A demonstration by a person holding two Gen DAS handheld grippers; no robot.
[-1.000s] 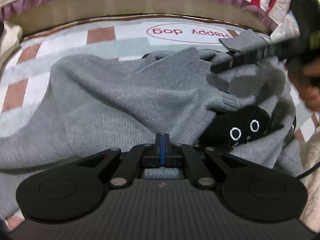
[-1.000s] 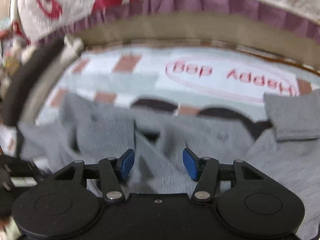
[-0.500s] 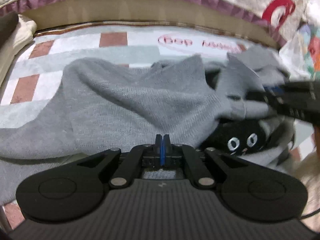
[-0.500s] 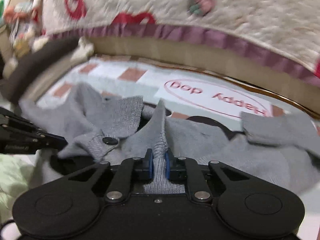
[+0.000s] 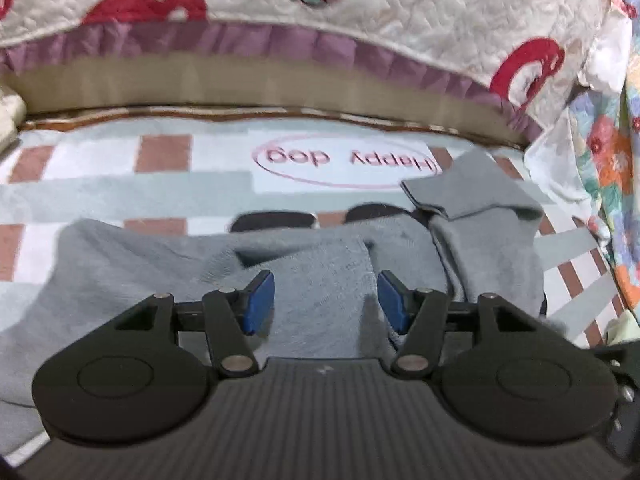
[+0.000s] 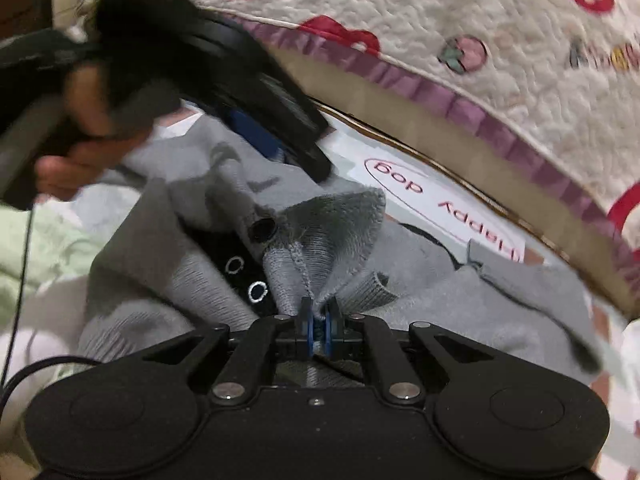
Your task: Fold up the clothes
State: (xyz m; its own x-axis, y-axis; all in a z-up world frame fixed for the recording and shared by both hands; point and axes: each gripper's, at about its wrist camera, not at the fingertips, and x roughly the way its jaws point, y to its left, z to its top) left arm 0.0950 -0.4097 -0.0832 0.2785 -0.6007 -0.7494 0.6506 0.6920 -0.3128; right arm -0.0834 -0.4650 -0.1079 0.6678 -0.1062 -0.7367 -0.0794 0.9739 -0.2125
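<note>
Grey knit cardigan (image 5: 168, 280) spread rumpled on a checked mat (image 5: 120, 184) printed "Happy dog", with a quilted bedspread (image 5: 440, 20) hanging along the far side. One folded-over sleeve cuff (image 5: 460, 192) lies at the far right of the garment, overlapping the printed oval.

Left gripper (image 5: 326, 300): jaws apart, blue pads (image 5: 260, 300) hovering over the cardigan with nothing pinched between them; in the right wrist view it appears at upper left, held by the person's hand (image 6: 80, 128).

Right gripper (image 6: 318, 328): jaws closed, clamping a ribbed edge of the cardigan (image 6: 320, 240), which rises from the pads in a peaked fold. A black button (image 6: 262, 229) sits just beyond this fold, and a black patch with embroidered white ring eyes (image 6: 244, 276) shows to its left.
</note>
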